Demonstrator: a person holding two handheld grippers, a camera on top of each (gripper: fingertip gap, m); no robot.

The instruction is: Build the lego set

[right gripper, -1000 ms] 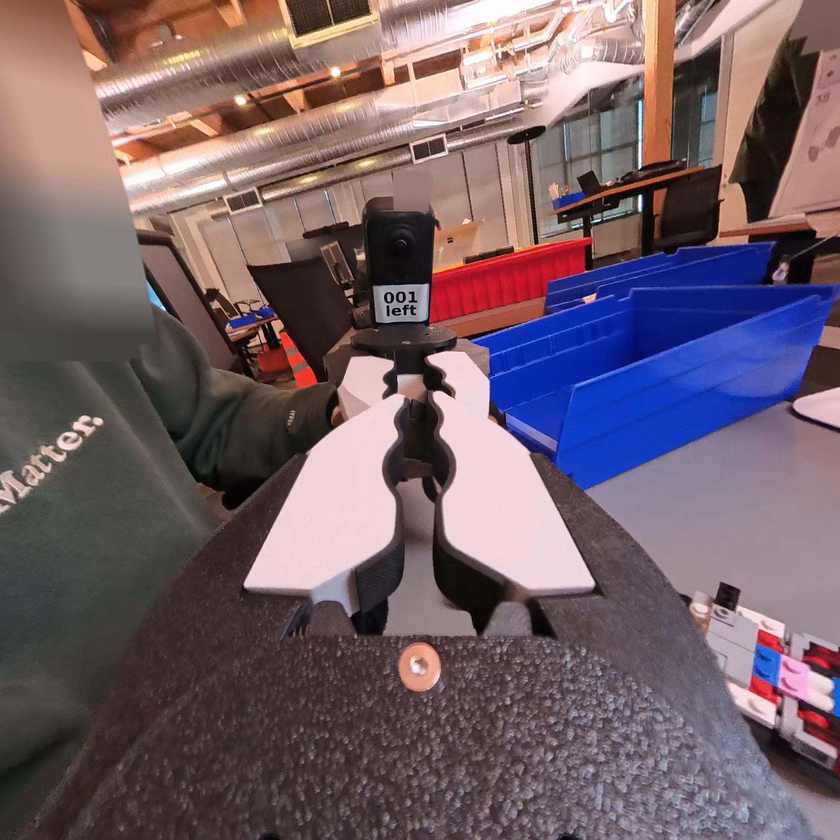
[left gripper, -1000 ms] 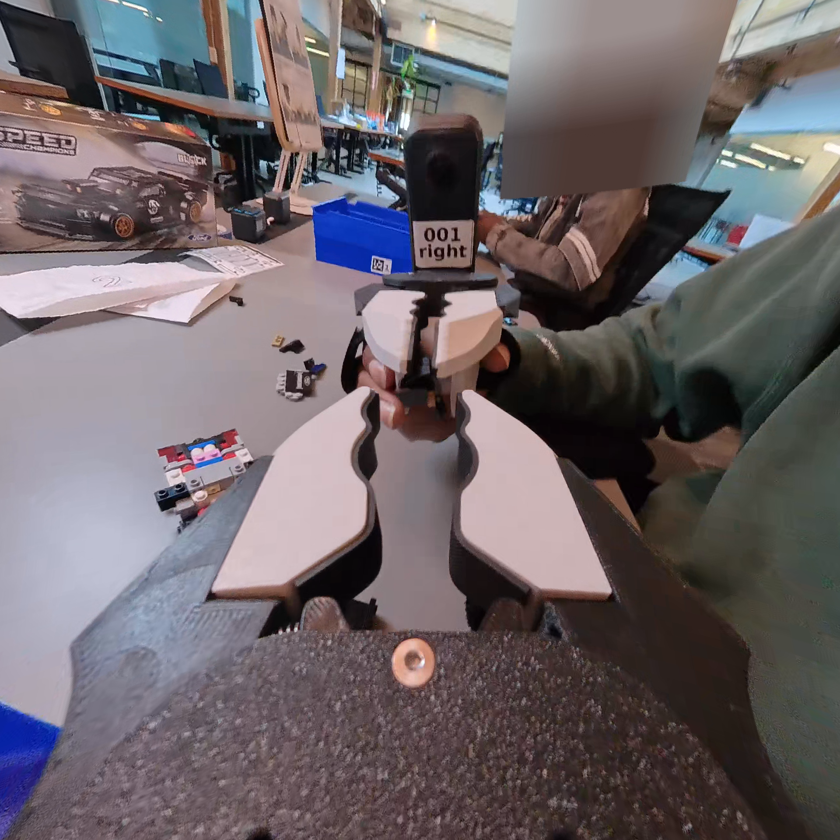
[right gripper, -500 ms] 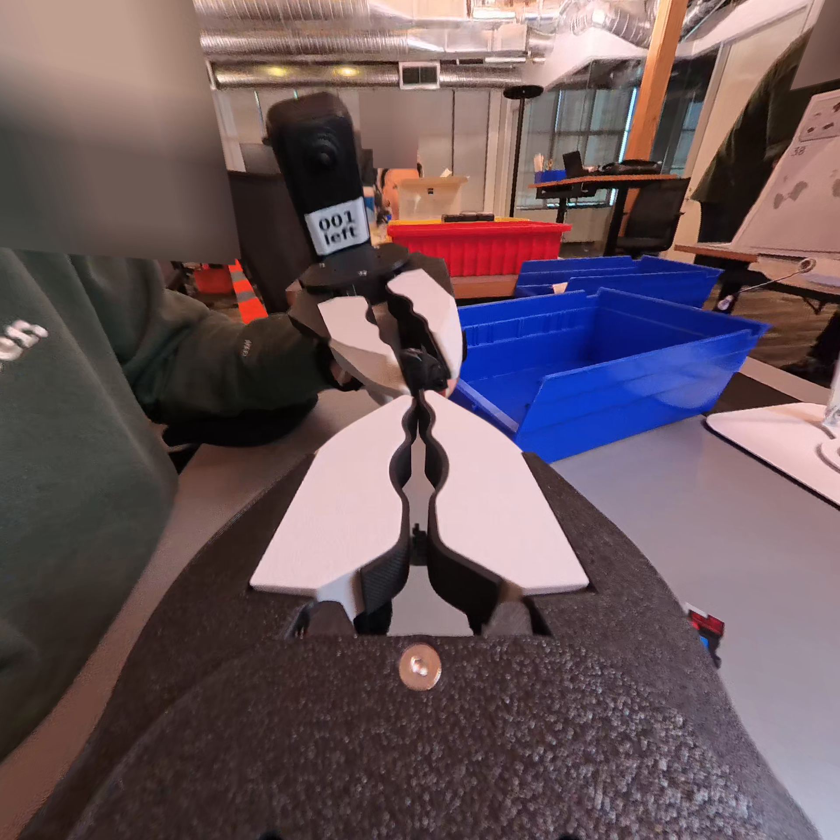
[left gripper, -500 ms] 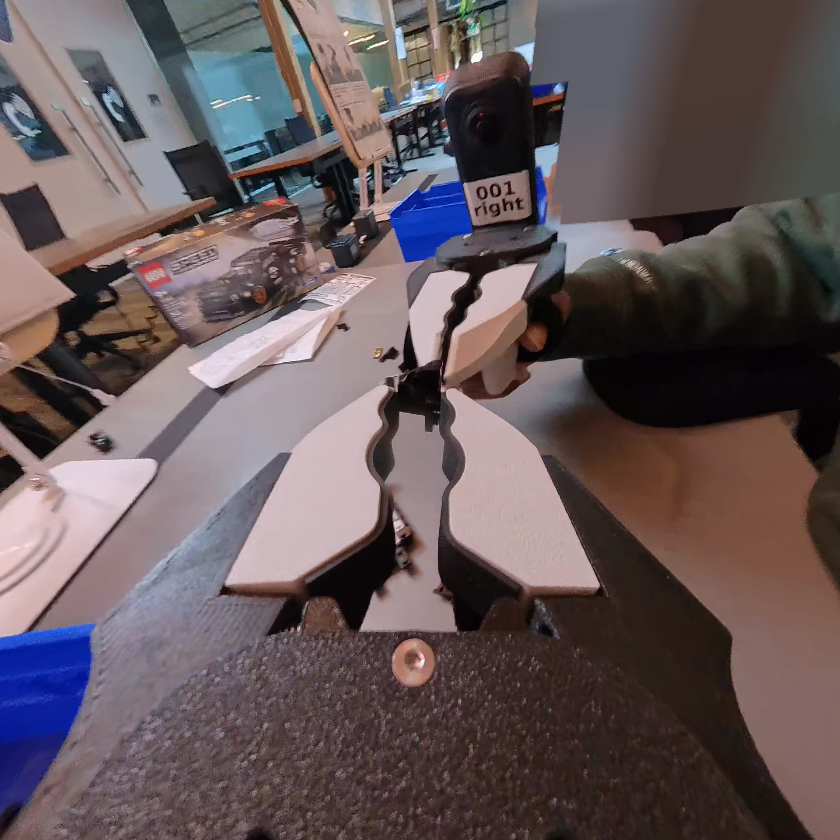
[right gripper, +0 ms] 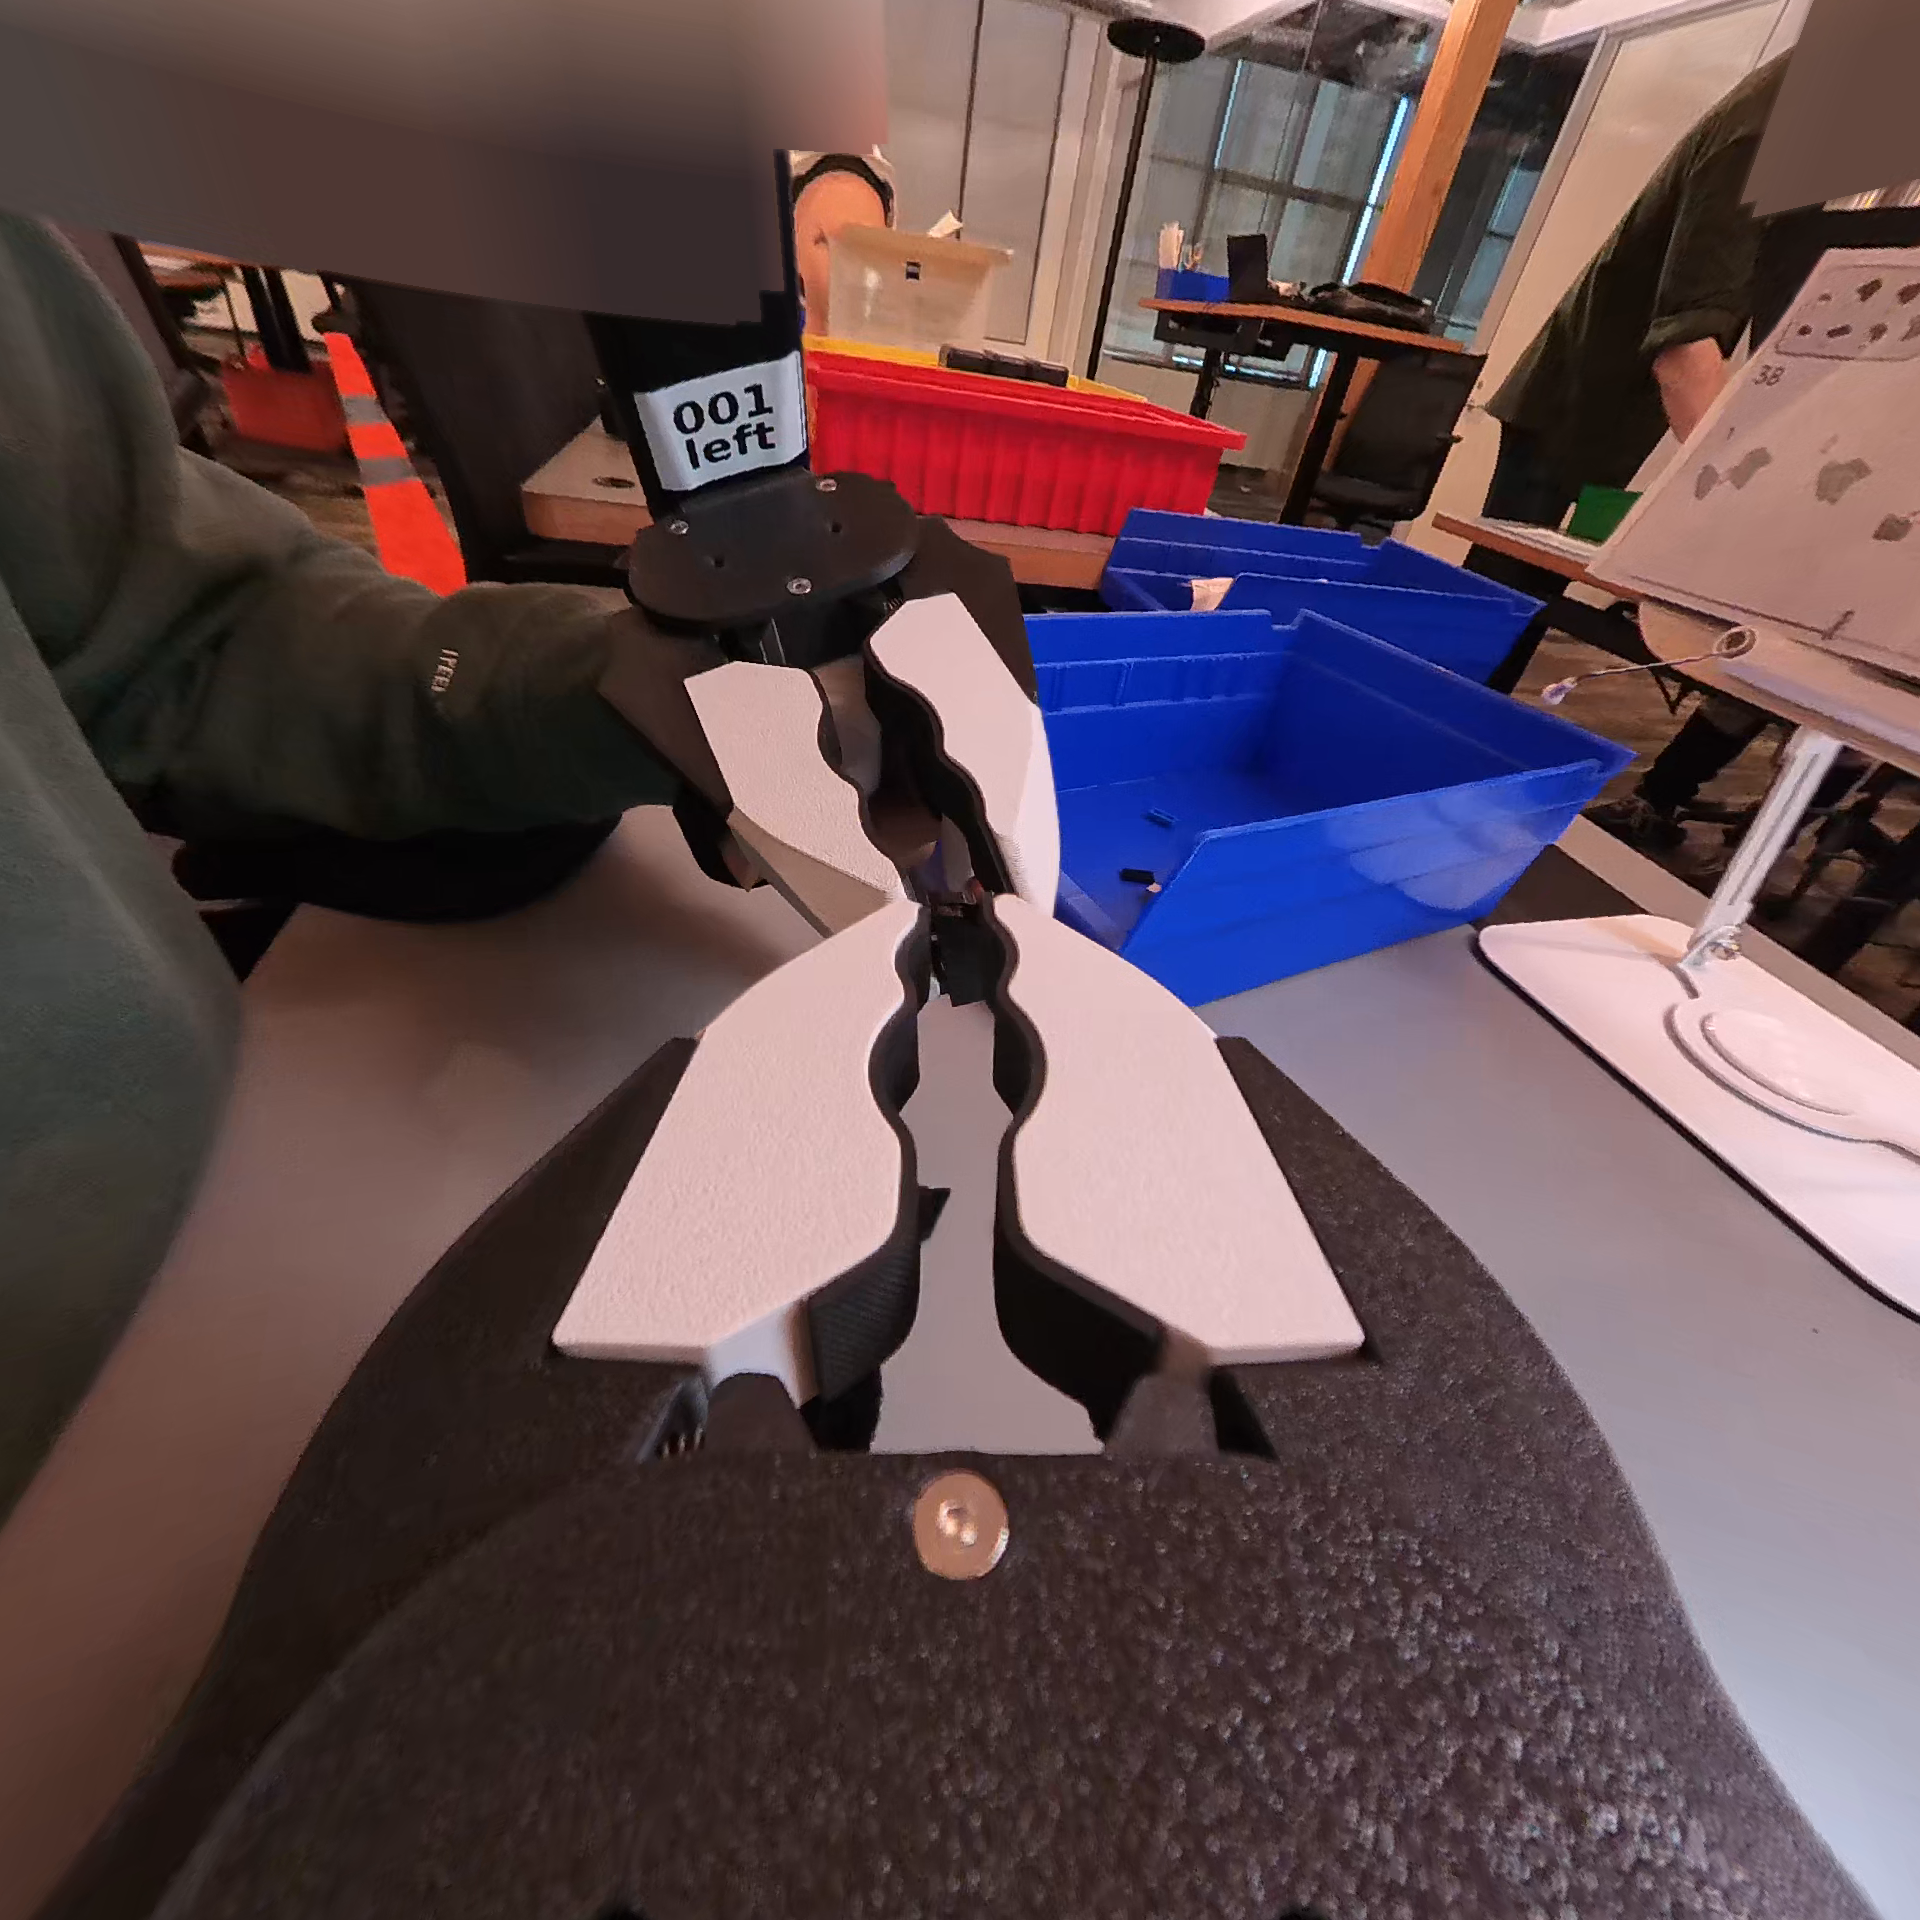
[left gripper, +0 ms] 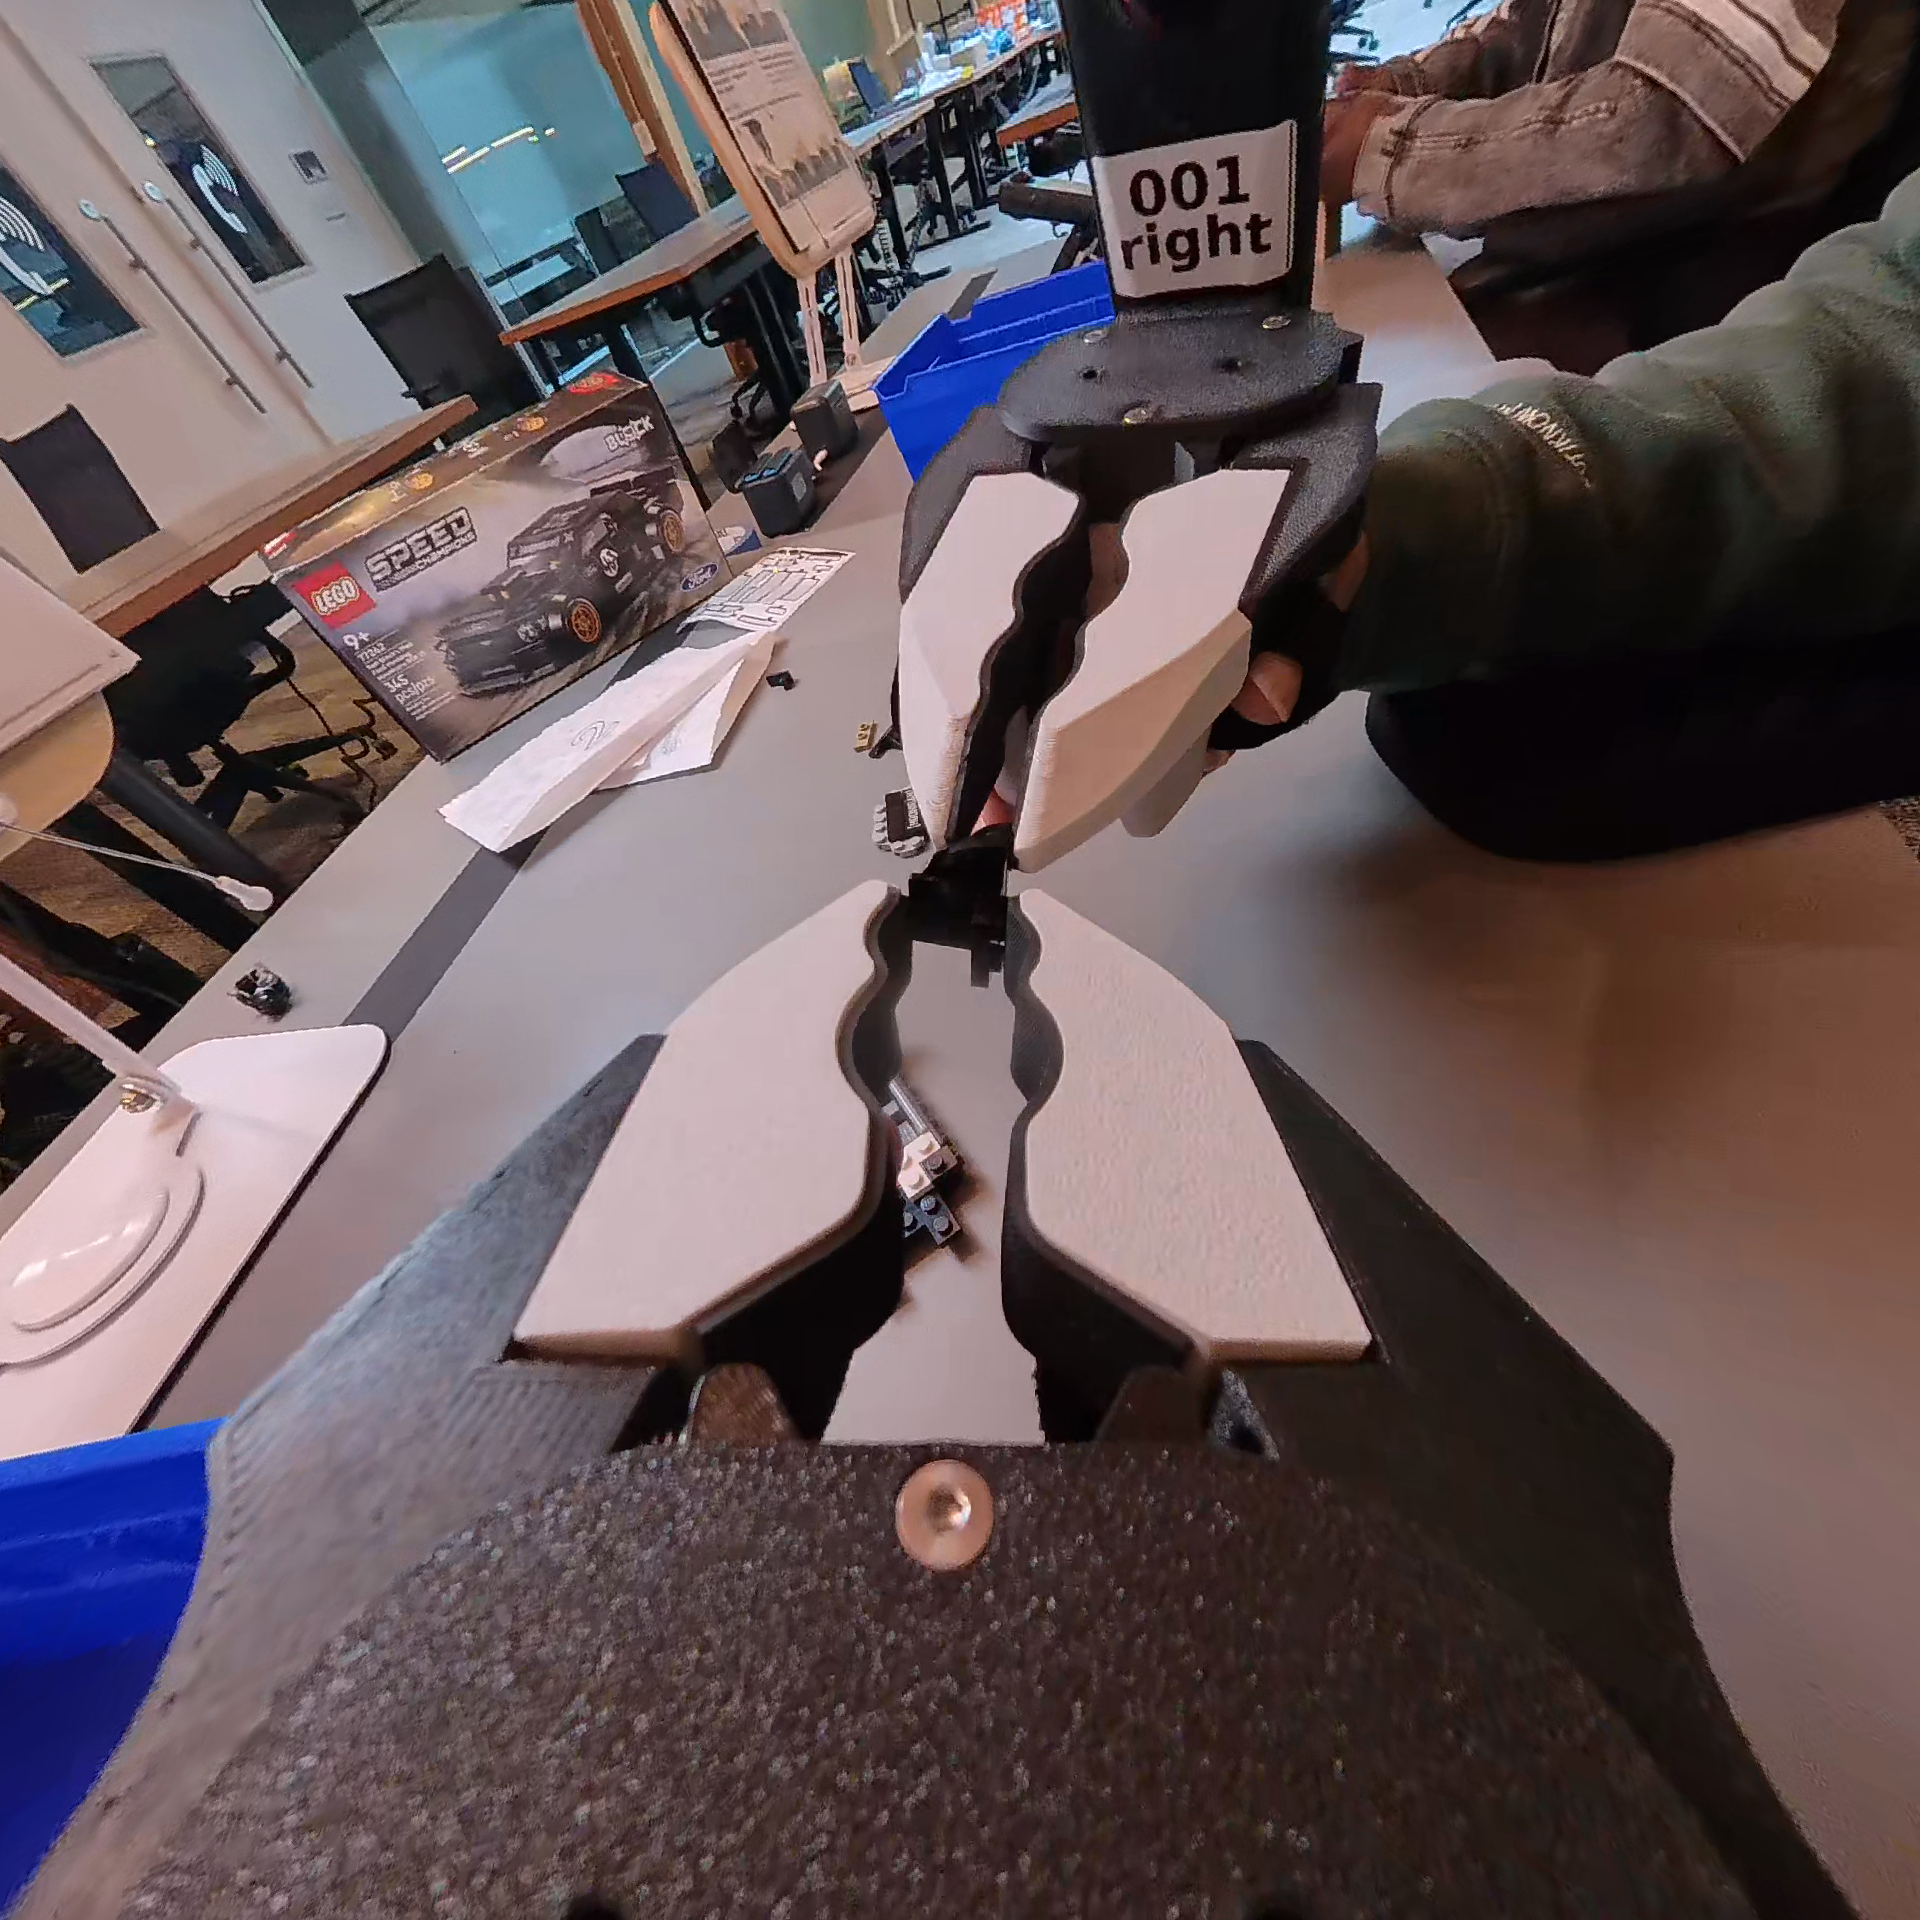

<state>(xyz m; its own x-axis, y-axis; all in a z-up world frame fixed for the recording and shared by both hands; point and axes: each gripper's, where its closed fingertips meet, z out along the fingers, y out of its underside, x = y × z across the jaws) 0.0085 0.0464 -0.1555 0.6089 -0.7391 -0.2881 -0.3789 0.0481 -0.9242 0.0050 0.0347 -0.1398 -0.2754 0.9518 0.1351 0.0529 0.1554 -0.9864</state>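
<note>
Where claws meet, left claw [left gripper: 951, 914], right claw [right gripper: 961, 935], tip-to-tip

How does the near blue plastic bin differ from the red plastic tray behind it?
The blue plastic bin sits on the grey table; the red plastic tray sits farther back on a wooden table. The bin's walls are smooth, with a lowered front; the tray's are ribbed and level. Both are open-topped.
</note>
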